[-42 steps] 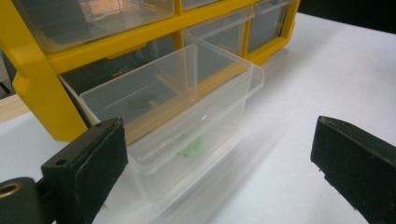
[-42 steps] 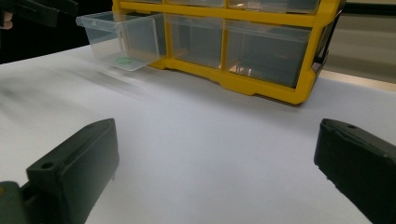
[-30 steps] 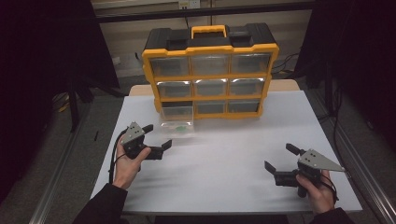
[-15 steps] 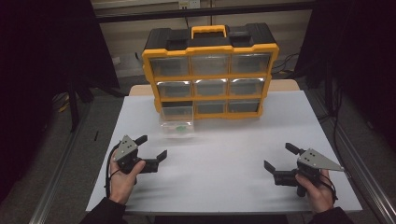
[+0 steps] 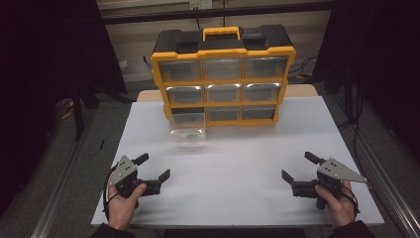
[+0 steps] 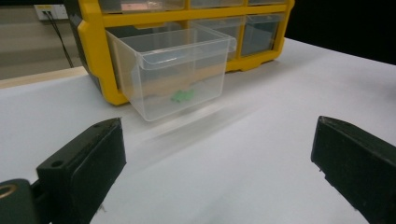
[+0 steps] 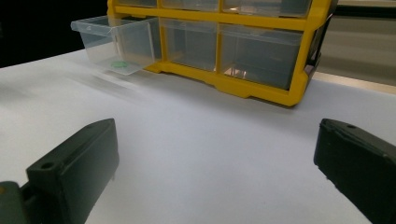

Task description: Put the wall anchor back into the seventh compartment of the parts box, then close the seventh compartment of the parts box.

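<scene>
a wide stretch of bare white table (image 5: 237, 163) lies open between the left gripper (image 5: 152, 168) near the front-left edge and the right gripper (image 5: 298, 167) near the front-right edge, both with jaws spread wide and holding nothing. at the far side stands a yellow organizer (image 5: 224, 74) with clear compartments. its bottom-left clear drawer (image 6: 173, 70) is pulled out onto the table, ahead of the left gripper and well apart from it. a small green piece (image 6: 183, 95) lies on its floor.
</scene>
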### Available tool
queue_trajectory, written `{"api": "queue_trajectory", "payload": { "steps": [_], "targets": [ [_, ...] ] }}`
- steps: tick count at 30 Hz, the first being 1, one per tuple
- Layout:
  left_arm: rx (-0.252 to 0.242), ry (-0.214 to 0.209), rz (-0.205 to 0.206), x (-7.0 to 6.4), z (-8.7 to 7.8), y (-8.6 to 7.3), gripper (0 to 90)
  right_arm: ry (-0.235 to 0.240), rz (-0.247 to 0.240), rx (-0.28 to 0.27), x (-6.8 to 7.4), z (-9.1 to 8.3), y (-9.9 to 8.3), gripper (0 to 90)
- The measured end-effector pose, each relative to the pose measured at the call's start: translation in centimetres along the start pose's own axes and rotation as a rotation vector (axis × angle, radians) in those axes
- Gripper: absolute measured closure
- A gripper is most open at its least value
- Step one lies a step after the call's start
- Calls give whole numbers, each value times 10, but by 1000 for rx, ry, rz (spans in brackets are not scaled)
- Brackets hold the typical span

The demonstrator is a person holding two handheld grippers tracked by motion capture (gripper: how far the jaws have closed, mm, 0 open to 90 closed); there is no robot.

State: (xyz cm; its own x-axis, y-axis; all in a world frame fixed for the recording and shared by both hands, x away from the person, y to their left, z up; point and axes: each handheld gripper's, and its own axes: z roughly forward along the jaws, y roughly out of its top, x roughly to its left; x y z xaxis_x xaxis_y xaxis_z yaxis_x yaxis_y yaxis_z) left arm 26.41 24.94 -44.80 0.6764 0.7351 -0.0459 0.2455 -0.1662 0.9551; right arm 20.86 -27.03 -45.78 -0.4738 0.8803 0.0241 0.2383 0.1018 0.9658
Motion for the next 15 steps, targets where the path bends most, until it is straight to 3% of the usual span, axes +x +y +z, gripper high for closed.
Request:
{"api": "queue_trajectory", "payload": {
  "steps": [15],
  "targets": [
    [-7,-4,5,-1,-1,-2,29,4,-1,1,1,1,0,0]
  ]
}}
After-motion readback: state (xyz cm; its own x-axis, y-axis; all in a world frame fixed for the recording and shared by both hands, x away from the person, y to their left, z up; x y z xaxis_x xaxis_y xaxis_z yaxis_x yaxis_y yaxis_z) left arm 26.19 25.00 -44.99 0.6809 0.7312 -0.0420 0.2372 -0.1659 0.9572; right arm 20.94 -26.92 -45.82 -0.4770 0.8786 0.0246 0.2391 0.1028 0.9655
